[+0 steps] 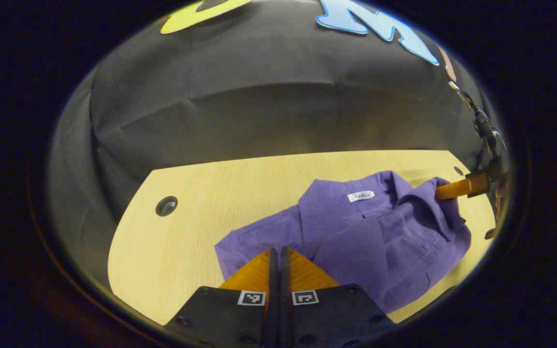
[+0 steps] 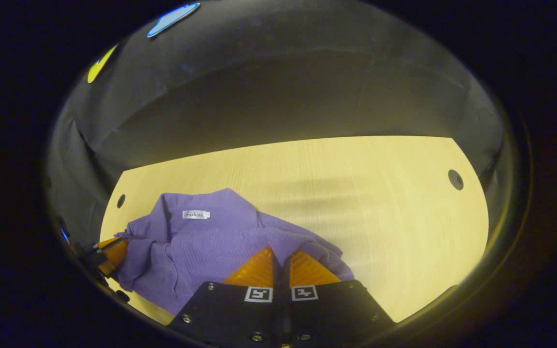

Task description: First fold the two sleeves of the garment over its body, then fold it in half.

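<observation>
in the left gripper view, the left gripper (image 1: 279, 256) is sitting low at the near edge of a purple knitted cardigan (image 1: 356, 237), its jaws pressed together with the fabric's hem bunching right at their tips. they are looking like they are pinching the hem, though the cloth between them is too thin to make out. the cardigan is lying crumpled on the pale wooden table (image 1: 220, 193), its white neck label (image 1: 360, 195) facing up. at the far right, the right gripper (image 1: 445, 191) is poking into the fabric by the collar.

in the right gripper view, the right gripper (image 2: 281, 258) is pointing into a purple fold, jaws close together with only a slim gap; i cannot tell whether cloth is caught there. the cardigan (image 2: 201, 241) is resting at the table's (image 2: 356, 193) left near side, and the left gripper (image 2: 111, 253) is touching its far edge.

the garment is looking bunched rather than flat, so any fold from here is likely coming out lopsided. a thin pinch could be slipping off the knit mid-lift, or grabbing two layers and dragging the body along.
</observation>
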`<action>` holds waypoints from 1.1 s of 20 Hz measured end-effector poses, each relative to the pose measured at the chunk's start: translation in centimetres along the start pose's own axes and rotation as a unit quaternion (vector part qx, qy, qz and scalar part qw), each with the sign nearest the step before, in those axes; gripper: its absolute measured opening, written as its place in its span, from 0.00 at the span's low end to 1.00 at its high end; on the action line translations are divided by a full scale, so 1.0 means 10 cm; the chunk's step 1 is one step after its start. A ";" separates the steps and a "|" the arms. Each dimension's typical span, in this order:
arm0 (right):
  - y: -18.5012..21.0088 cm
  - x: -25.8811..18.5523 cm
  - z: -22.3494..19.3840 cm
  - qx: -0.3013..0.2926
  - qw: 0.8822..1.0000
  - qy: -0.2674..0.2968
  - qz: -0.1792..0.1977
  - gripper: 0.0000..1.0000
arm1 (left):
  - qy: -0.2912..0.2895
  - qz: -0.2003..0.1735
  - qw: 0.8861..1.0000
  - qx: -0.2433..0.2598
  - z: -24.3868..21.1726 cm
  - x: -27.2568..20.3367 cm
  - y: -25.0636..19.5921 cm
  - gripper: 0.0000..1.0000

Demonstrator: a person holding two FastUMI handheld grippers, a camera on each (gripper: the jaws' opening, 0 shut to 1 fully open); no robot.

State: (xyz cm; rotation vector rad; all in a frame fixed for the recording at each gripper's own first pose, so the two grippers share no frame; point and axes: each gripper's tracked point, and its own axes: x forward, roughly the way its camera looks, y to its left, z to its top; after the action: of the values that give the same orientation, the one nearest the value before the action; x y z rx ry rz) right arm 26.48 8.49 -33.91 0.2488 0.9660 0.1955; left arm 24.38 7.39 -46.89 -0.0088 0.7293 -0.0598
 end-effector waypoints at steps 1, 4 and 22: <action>0.00 0.01 -0.01 0.001 1.000 0.001 0.000 0.00 | 0.001 0.000 1.000 0.001 0.00 0.02 0.00 0.05; 0.00 0.02 -0.02 0.009 1.000 0.005 0.005 0.02 | 0.010 0.001 1.000 0.013 -0.04 0.03 -0.02 0.12; 0.09 -0.97 0.21 -0.032 0.997 -0.067 0.011 0.17 | -0.058 -0.011 0.998 -0.013 0.55 -0.93 -0.26 0.55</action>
State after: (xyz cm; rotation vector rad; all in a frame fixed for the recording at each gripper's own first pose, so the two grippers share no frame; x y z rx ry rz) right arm 22.85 6.44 -24.89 0.2110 0.8233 0.2268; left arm 20.97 5.23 -36.49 -0.0440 0.6140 -0.0707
